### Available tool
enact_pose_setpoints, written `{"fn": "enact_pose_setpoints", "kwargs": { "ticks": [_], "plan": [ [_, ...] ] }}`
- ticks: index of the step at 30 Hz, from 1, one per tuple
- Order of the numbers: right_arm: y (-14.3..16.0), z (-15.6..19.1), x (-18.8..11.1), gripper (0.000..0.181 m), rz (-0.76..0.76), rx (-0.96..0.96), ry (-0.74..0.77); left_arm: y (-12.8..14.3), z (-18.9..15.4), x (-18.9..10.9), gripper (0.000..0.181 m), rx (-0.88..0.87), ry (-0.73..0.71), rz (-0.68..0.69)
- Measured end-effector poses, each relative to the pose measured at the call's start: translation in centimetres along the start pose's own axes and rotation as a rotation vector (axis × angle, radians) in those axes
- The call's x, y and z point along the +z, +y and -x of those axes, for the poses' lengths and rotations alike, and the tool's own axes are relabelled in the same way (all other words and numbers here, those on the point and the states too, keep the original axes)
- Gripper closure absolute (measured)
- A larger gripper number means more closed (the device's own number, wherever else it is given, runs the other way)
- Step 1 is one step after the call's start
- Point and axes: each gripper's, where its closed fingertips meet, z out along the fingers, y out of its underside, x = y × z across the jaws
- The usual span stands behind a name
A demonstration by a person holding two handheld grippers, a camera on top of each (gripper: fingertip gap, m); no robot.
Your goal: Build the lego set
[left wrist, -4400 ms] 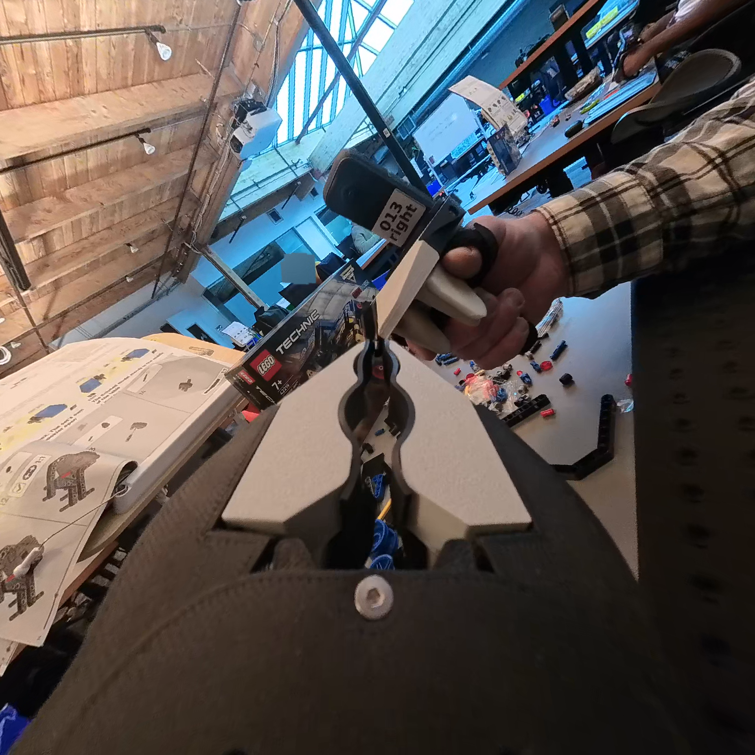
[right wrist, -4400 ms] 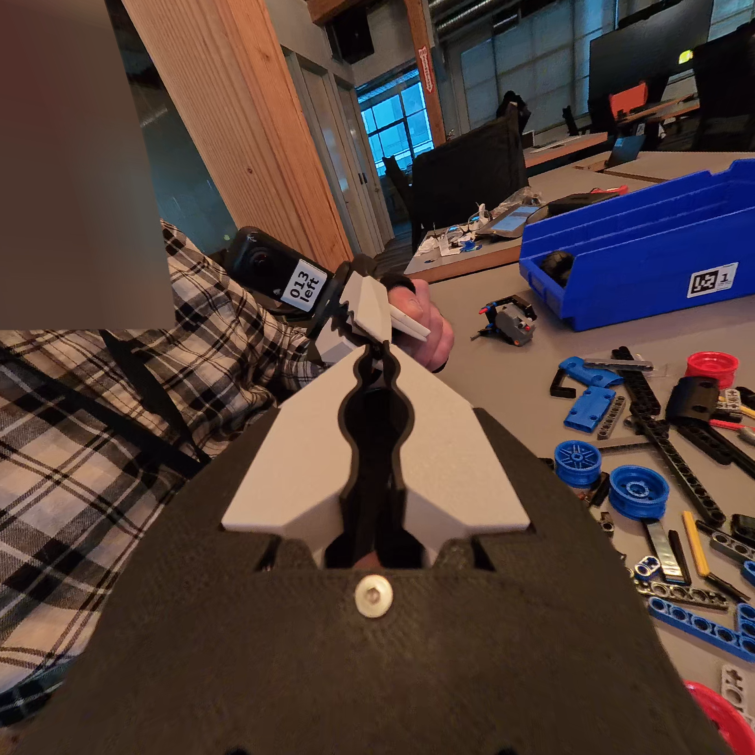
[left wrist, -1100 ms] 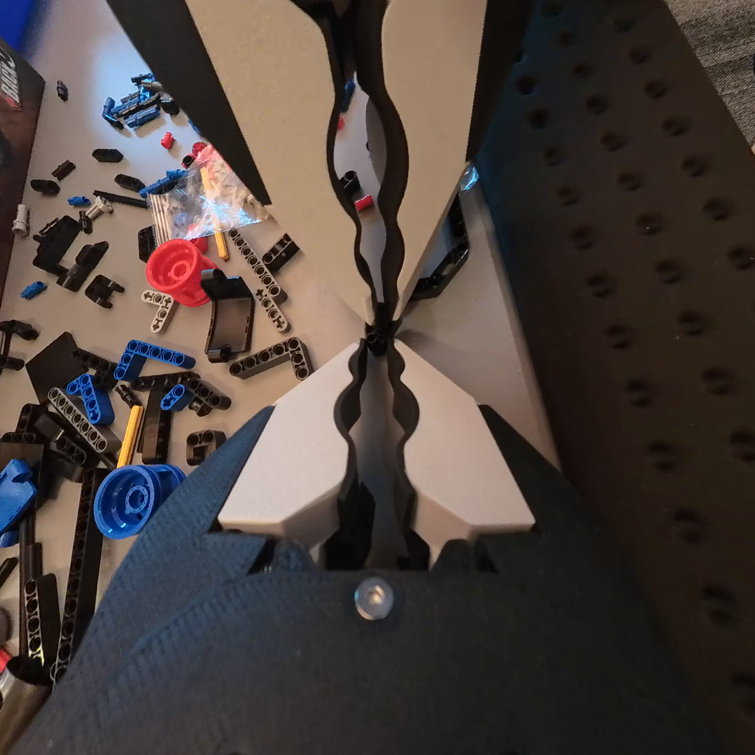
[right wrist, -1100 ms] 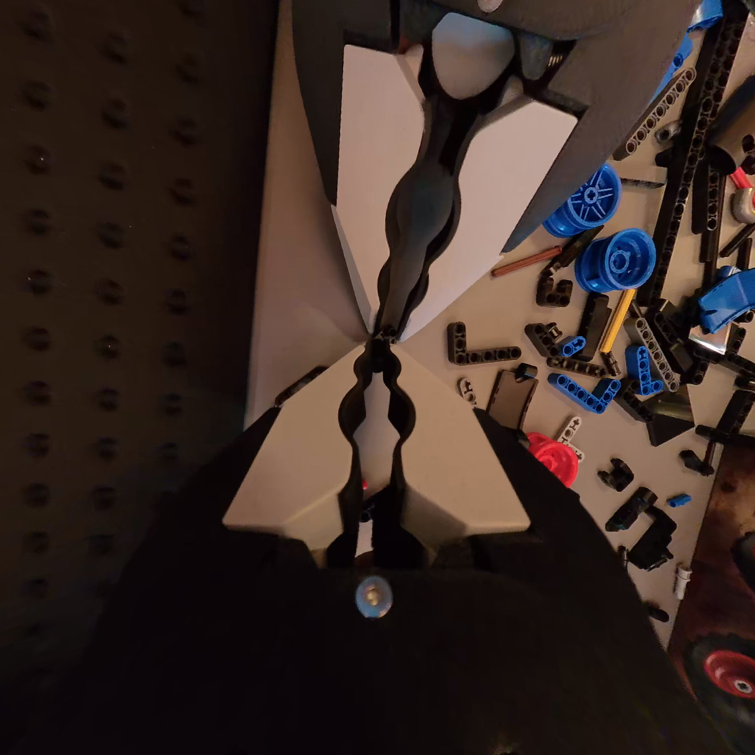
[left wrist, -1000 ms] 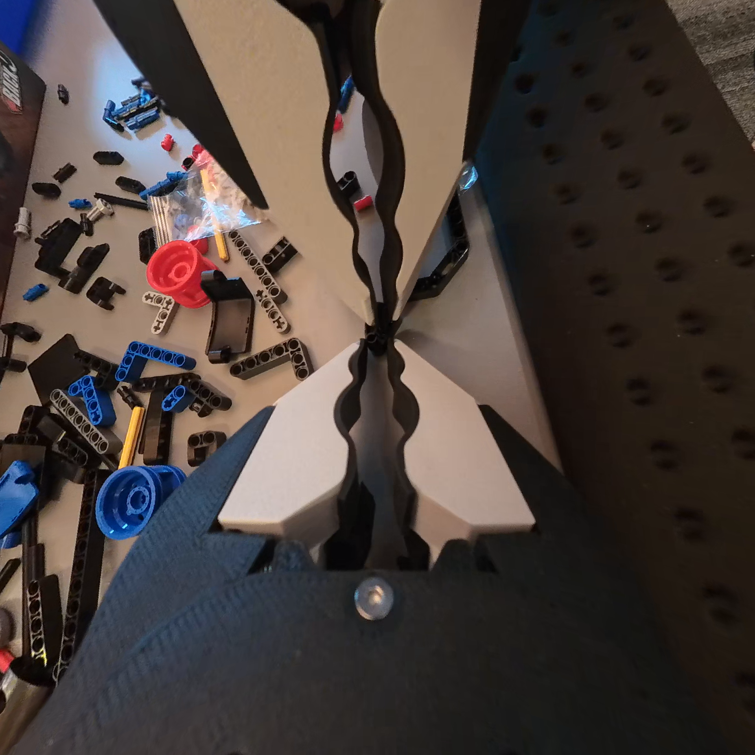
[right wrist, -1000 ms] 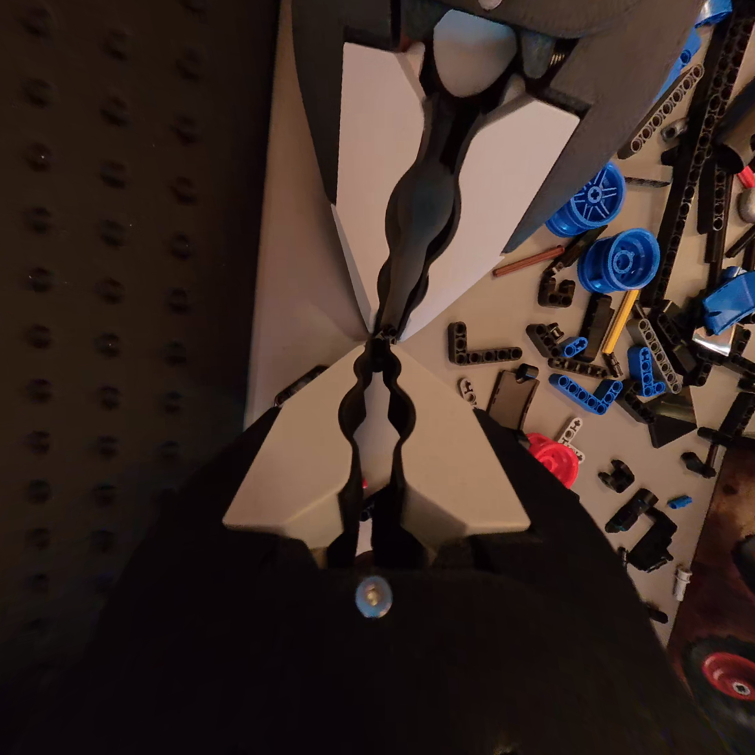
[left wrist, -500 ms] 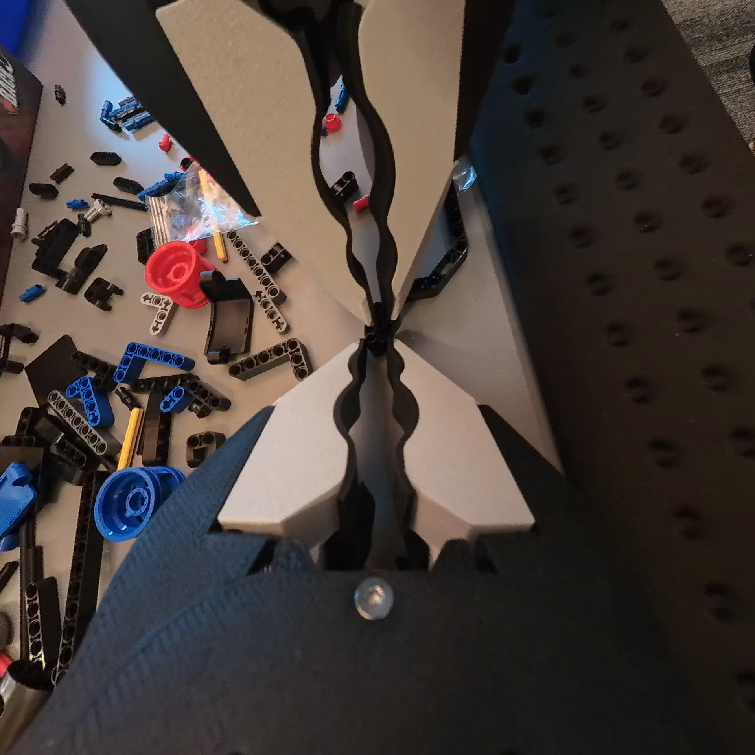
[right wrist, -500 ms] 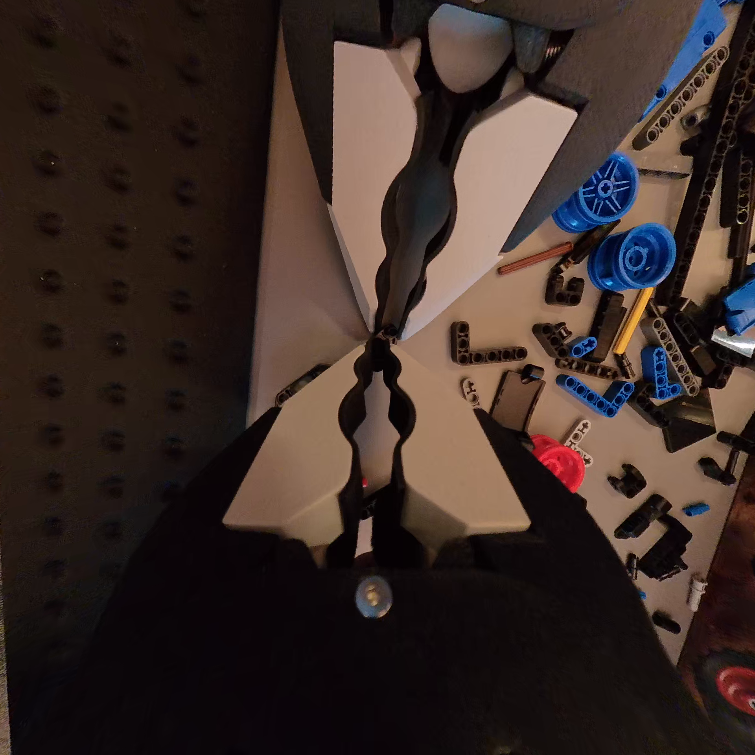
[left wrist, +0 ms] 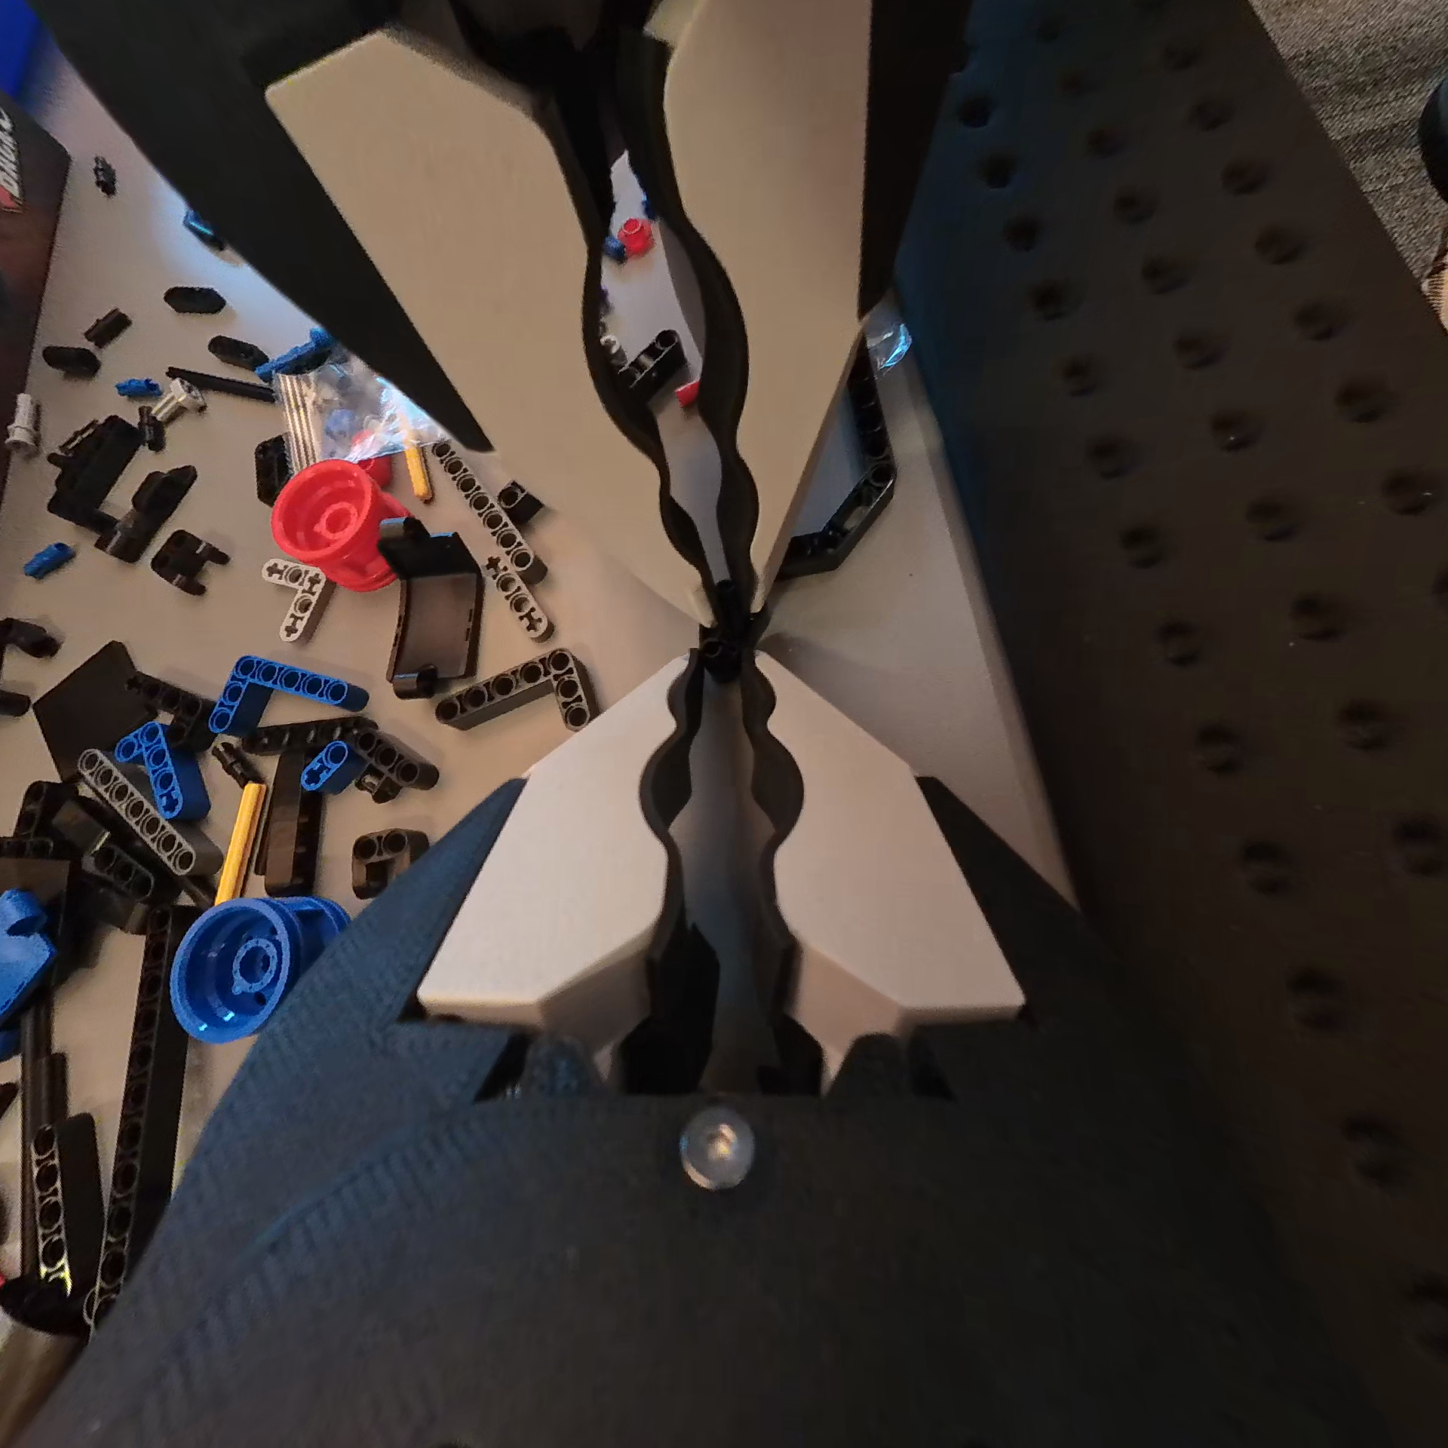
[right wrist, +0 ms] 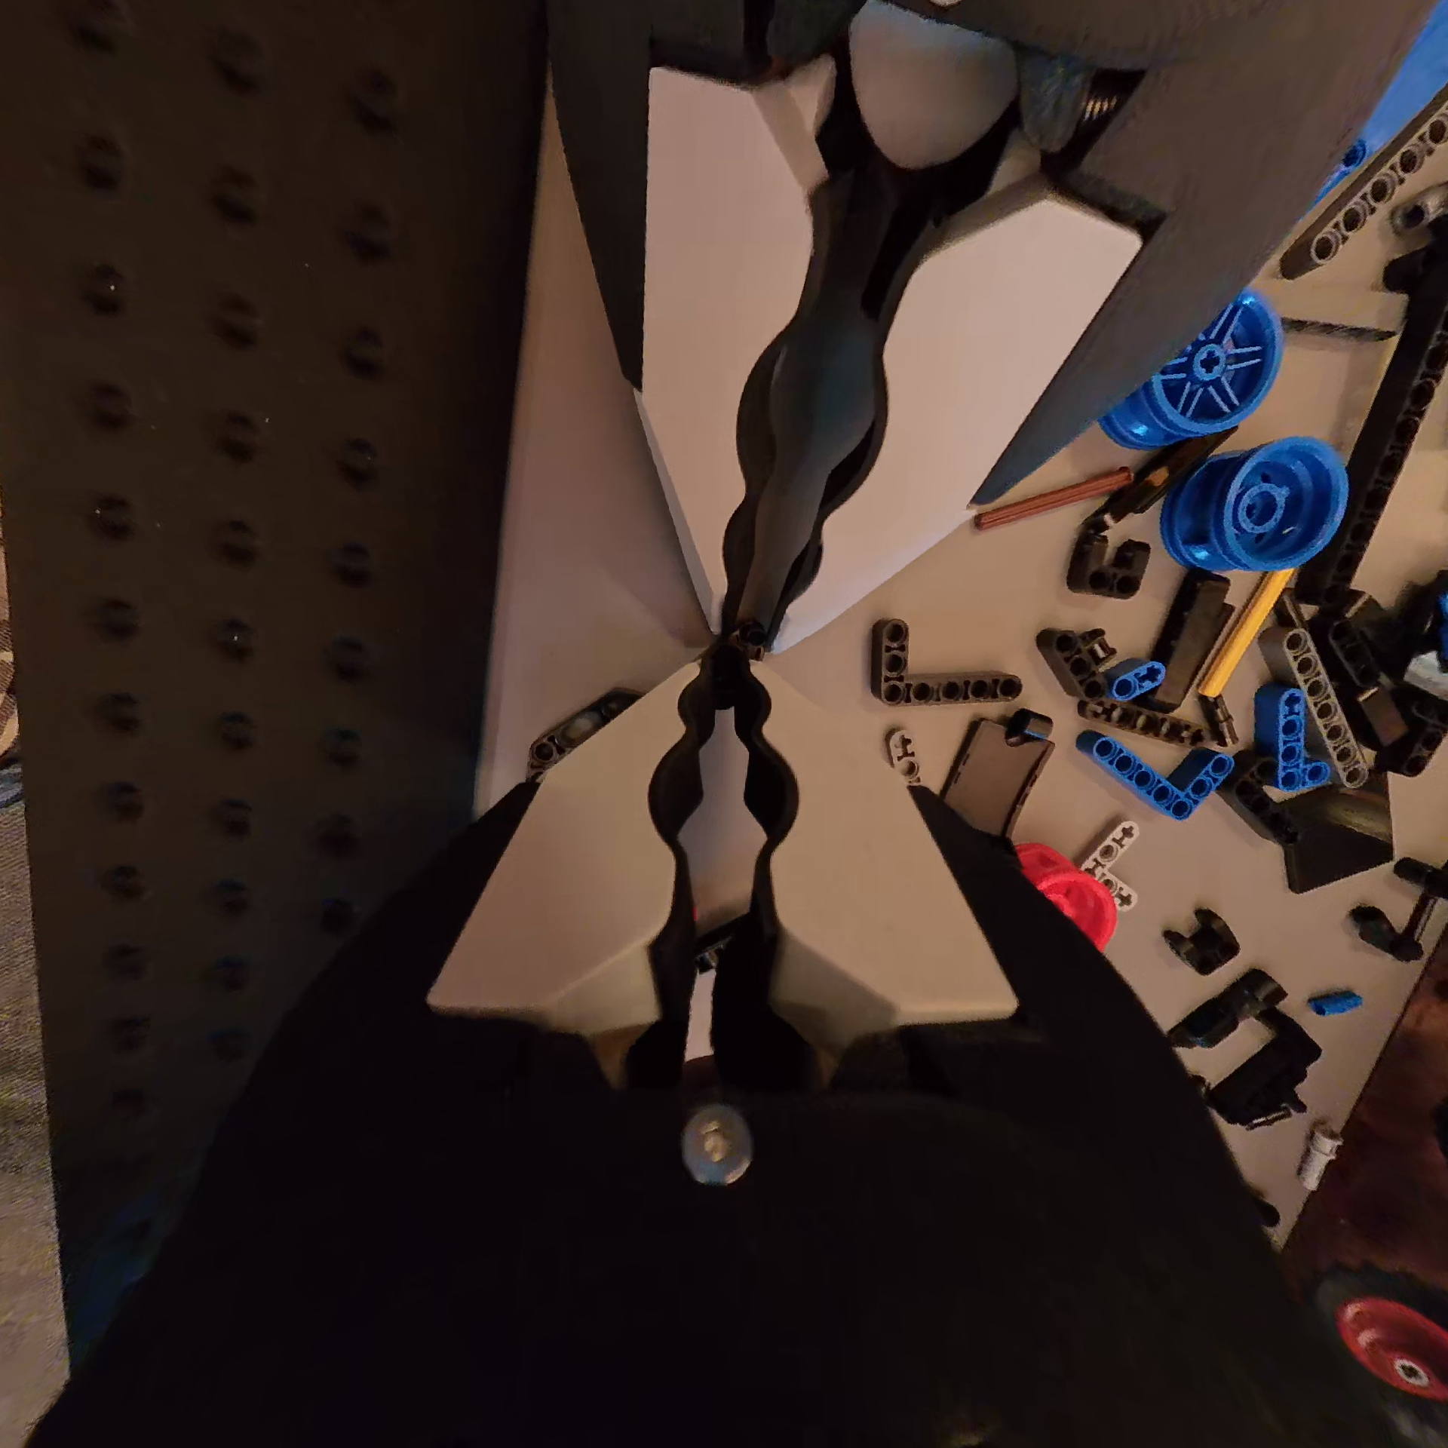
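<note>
Left wrist view, left to right: one blue wheel hub, one red wheel hub, one black L-beam on tabletop. Left hand-held gripper and right hand-held gripper meet tip to tip, both pinched closed on small black pin piece. Right wrist view: two blue hubs, one red
</note>
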Motion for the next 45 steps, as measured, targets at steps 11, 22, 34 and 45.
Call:
{"fn": "enact_pose_setpoints", "kwargs": {
  "ticks": [11,22,34,45],
  "plan": [
    [0.2,0.0,0.2,0.179,-0.017,0.054,-0.074,0.0,0.0,0.0,0.173,-0.003,0.007,-0.002],
    [0.0,-0.1,0.0,0.179,-0.155,0.132,0.002,-0.1,0.0,0.1,0.173,0.045,-0.018,0.001],
    [0.1,0.0,-0.2,0.179,-0.248,0.188,0.031,-0.2,0.0,0.1,0.174,0.057,-0.021,-0.004],
    [0.5,-0.4,-1.6,0.178,-0.353,0.257,0.052,-0.1,0.0,0.0,0.174,0.056,-0.019,-0.004]
  ]
}}
